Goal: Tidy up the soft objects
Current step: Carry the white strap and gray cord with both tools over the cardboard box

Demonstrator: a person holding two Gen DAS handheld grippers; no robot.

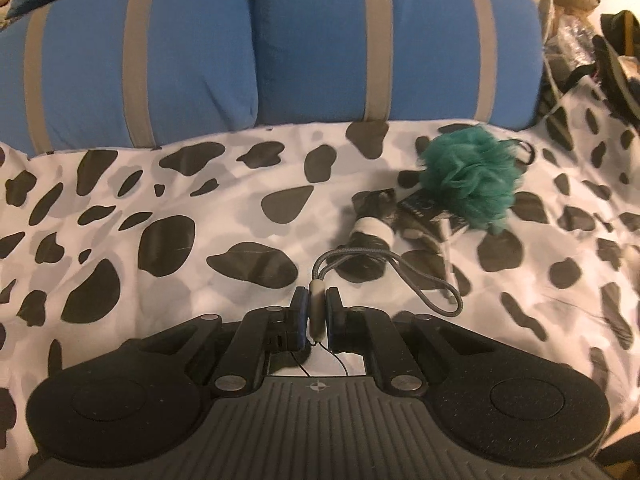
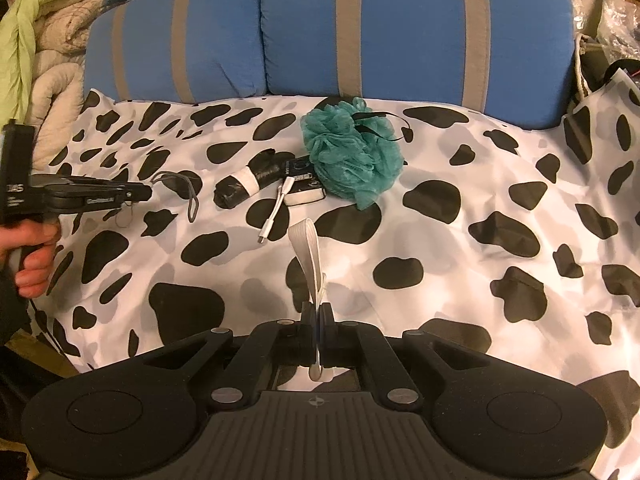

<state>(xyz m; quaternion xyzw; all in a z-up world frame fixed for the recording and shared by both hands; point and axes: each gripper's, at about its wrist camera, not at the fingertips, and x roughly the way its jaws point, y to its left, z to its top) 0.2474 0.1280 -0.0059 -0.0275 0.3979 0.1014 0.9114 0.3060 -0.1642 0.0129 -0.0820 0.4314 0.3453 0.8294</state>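
**Soft objects: two loops gripped, pile unsorted**

Soft objects remain on the spotted sheet (image 2: 460,240), ahead of both grippers. Largest is the green pouf (image 2: 352,152), touching the black roll (image 2: 244,184) and small box (image 2: 304,190); a white cable (image 2: 274,210) lies just beside them. Judged progress: early, nothing grouped yet.

Left gripper (image 1: 316,312) is clamped on the grey cord (image 1: 400,268), lifted clear of the sheet. Right gripper (image 2: 318,320) is clamped on a white strap (image 2: 308,252).

Blue cushions (image 2: 400,32) stand beyond the pile; the cable may snag.
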